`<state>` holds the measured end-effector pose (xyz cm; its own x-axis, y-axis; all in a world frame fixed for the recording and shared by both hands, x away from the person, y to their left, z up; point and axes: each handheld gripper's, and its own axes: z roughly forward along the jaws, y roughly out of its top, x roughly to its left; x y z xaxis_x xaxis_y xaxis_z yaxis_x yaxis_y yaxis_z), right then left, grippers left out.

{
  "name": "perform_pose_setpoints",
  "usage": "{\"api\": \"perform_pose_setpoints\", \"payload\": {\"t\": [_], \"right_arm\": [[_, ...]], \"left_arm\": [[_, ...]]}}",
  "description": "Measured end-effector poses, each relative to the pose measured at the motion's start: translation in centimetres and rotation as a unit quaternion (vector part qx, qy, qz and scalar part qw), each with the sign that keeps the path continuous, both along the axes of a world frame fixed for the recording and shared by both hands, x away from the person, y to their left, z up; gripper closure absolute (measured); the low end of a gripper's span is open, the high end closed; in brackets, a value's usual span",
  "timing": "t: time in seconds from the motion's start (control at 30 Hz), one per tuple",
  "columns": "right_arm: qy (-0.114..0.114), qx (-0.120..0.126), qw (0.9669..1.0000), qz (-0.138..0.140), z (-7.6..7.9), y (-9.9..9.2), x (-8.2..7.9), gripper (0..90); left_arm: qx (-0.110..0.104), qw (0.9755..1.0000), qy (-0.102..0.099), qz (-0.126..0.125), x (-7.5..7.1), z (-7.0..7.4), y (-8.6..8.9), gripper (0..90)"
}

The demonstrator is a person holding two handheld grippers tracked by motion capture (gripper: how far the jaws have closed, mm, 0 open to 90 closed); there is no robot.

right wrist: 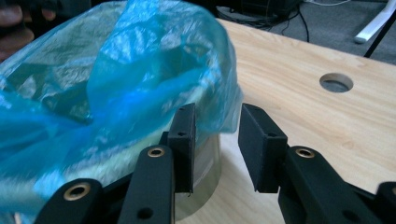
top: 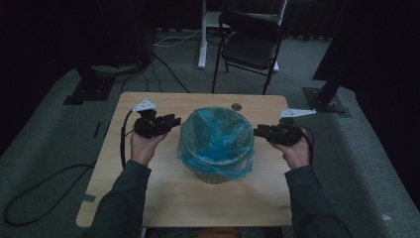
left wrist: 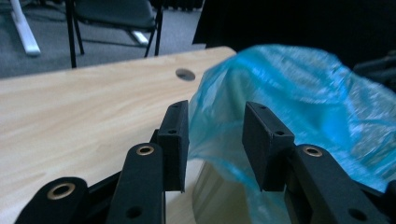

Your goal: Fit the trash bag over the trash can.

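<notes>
Tongs (top: pixel 177 120) (top: pixel 257 131) gape beside blue bag (top: pixel 216 139); seemingly unlabelled.

Bin (top: pixel 214 174): small, round, pale, upright, mid-table, slightly nearer the far edge. Liner bag (top: pixel 216 136): translucent blue plastic, crinkled, mouth open, draped over the rim all round.

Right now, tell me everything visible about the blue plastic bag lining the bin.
The translucent blue plastic bag lines a small pale round bin mid-table. Thin and crinkled, its mouth is folded over the rim and hangs loosely down the outside. The left gripper and right gripper flank it with jaws open, neither pressing it.
</notes>
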<state>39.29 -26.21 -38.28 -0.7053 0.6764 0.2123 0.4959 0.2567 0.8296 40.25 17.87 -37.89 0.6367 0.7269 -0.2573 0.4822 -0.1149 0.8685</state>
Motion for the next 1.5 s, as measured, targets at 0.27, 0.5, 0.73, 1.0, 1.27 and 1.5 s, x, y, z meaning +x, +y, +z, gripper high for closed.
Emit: {"api": "perform_pose_setpoints", "payload": {"t": [0.27,0.5,0.73,1.0,1.27,1.5], "right_arm": [[0.006,-0.009,0.9999,0.009,-1.2,-0.1,-1.4,64.0],[0.010,-0.006,0.9998,0.019,-1.9,0.0,-1.7,62.1],[0.011,-0.006,0.9997,0.021,-1.9,0.1,-1.6,62.0],[0.012,-0.004,0.9997,0.022,-2.1,0.1,-1.6,61.5],[0.013,-0.003,0.9996,0.023,-2.2,0.0,-1.4,61.3],[0.012,0.000,0.9996,0.024,-2.2,0.0,-1.3,61.3]], "left_arm": [[0.006,0.9986,-0.031,-0.043,-0.2,2.5,-1.8,59.8],[0.011,0.9948,-0.056,-0.085,0.2,3.7,-4.1,59.8],[0.033,0.9873,-0.071,-0.138,0.7,5.0,-7.4,60.7],[0.095,0.9693,-0.077,-0.214,1.6,5.4,-11.0,60.6],[0.159,0.9528,-0.070,-0.249,2.1,4.5,-14.0,59.1],[0.230,0.9397,-0.051,-0.248,2.8,3.3,-15.8,58.7]]}}
